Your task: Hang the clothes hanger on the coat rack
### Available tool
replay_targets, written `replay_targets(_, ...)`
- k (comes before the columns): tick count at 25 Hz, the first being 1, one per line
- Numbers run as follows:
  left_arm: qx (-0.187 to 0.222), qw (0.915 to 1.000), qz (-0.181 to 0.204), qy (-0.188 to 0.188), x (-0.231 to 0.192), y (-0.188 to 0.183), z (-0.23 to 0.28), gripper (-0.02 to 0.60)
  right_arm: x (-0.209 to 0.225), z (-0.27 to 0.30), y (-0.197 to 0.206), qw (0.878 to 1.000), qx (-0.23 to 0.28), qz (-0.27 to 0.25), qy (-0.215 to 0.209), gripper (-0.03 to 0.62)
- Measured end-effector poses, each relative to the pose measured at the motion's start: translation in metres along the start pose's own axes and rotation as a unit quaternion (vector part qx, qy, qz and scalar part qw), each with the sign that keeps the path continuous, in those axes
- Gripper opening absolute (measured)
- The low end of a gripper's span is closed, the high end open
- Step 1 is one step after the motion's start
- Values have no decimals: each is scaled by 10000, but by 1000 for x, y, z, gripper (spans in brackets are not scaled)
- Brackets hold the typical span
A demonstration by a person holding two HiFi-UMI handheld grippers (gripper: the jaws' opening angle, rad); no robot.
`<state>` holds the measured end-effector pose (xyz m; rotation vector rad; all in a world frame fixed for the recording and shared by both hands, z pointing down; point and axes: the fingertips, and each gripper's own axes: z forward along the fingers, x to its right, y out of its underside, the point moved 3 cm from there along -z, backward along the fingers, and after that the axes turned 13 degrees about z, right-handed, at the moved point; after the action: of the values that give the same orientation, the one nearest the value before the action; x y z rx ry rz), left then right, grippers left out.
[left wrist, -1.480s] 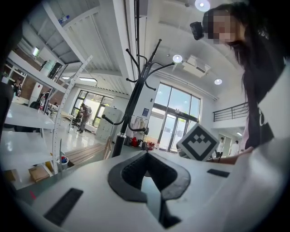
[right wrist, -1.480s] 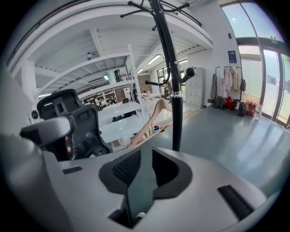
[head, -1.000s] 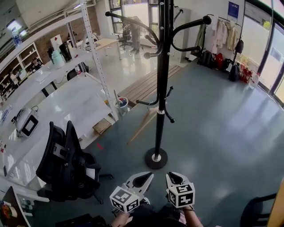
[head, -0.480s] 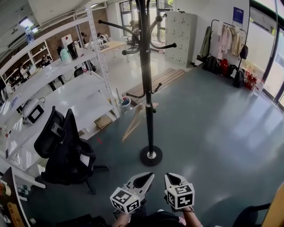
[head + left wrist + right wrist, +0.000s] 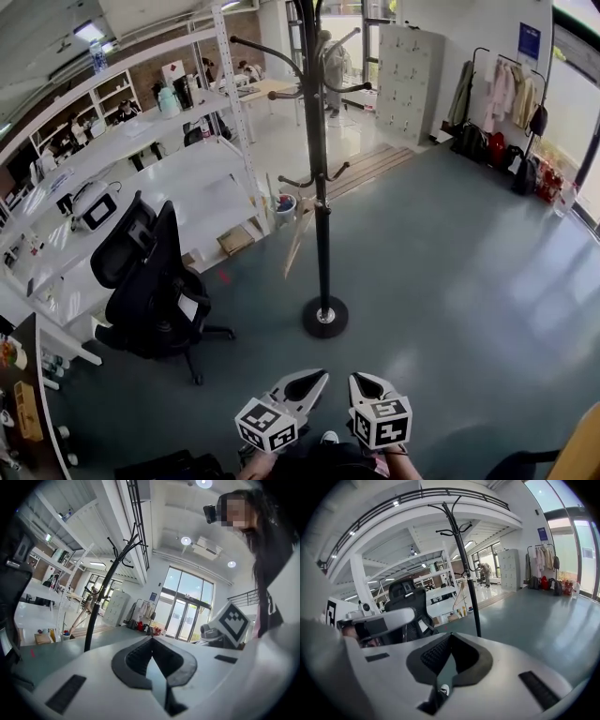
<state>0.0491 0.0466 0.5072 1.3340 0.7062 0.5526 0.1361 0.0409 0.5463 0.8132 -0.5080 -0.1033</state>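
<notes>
The black coat rack (image 5: 319, 187) stands on its round base (image 5: 325, 317) on the grey floor, straight ahead of me. A light wooden clothes hanger (image 5: 298, 236) hangs slanted by the rack's lower hooks; I cannot tell which hook bears it. It also shows beside the pole as the hanger (image 5: 80, 617) in the left gripper view and the hanger (image 5: 462, 598) in the right gripper view. My left gripper (image 5: 317, 377) and right gripper (image 5: 360, 379) are low in the head view, side by side, well short of the base. Both are shut with nothing in them.
A black office chair (image 5: 150, 291) stands left of the rack. White shelving and tables (image 5: 141, 178) run along the left. A small bucket (image 5: 286, 204) sits behind the rack. Grey lockers (image 5: 408, 80) and a clothes rail (image 5: 511, 94) are at the back right.
The head view has drawn back and panned, so the rack looks smaller and the chair sits further right in view. Both grippers stay low and shut.
</notes>
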Motion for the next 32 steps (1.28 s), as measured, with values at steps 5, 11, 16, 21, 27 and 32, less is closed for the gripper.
replay_targets(5,7,9999,102,-9,9,-3,-12,0,-17,-9,8,9998,48,-78,-153,9)
replay_targets(11,108,9998,168,29,12,-6,-34,0,-36,-21,17,9998,148,-60,-150,9)
replay_targets(16,64,9997,198,134,17,-5,-57,0,-52,-30,32,9999,130,37,-71,9)
replay_targets(21,65,9996,197,197,12,-8,-78,0,-75,-27,37,9999,117,-95,-46,9)
replay_targets(27,43,9996,216,192,2,-2,-101,0,-92,-20,48,9999,164,3,-34,9)
replay_targets(32,48,9995,187,231,4,1,-105,-1,-94,-21,54,9999,120,30,-14,9)
